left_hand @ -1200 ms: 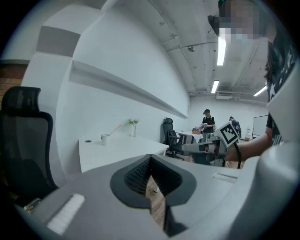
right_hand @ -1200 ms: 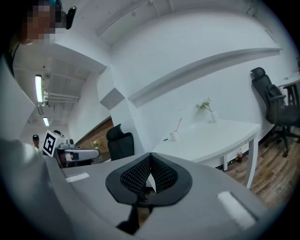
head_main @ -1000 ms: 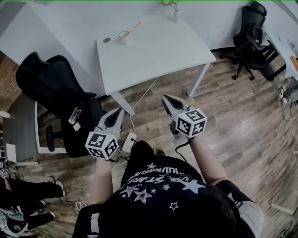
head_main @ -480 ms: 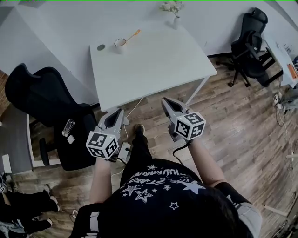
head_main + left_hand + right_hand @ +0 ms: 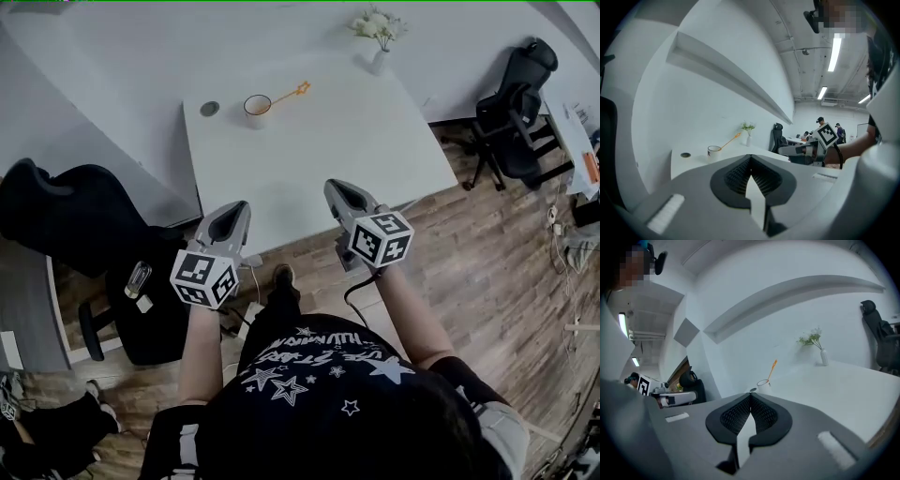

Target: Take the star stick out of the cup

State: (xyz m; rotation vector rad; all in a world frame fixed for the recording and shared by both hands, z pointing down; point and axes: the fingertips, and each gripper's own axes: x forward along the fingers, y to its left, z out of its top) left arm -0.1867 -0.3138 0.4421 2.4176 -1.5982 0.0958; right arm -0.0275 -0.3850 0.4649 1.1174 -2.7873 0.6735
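Observation:
A white cup point(image 5: 256, 105) stands near the far left corner of the white table point(image 5: 356, 141), with an orange star stick point(image 5: 288, 93) leaning out of it to the right. The cup point(image 5: 713, 151) and stick point(image 5: 731, 139) show far ahead in the left gripper view, and the cup point(image 5: 763, 385) and stick point(image 5: 772, 369) also in the right gripper view. My left gripper point(image 5: 238, 210) and right gripper point(image 5: 334, 189) are held side by side at the table's near edge, well short of the cup. Both are shut with nothing between the jaws.
A small dark disc point(image 5: 209, 109) lies left of the cup. A vase of white flowers point(image 5: 379, 58) stands at the table's far right. A black office chair point(image 5: 66, 206) sits left of the table and another point(image 5: 520, 112) at the right. A cable and socket strip lie on the wooden floor.
Both grippers have travelled forward from over the floor to the table's near edge, staying shut. The table and cup now appear closer.

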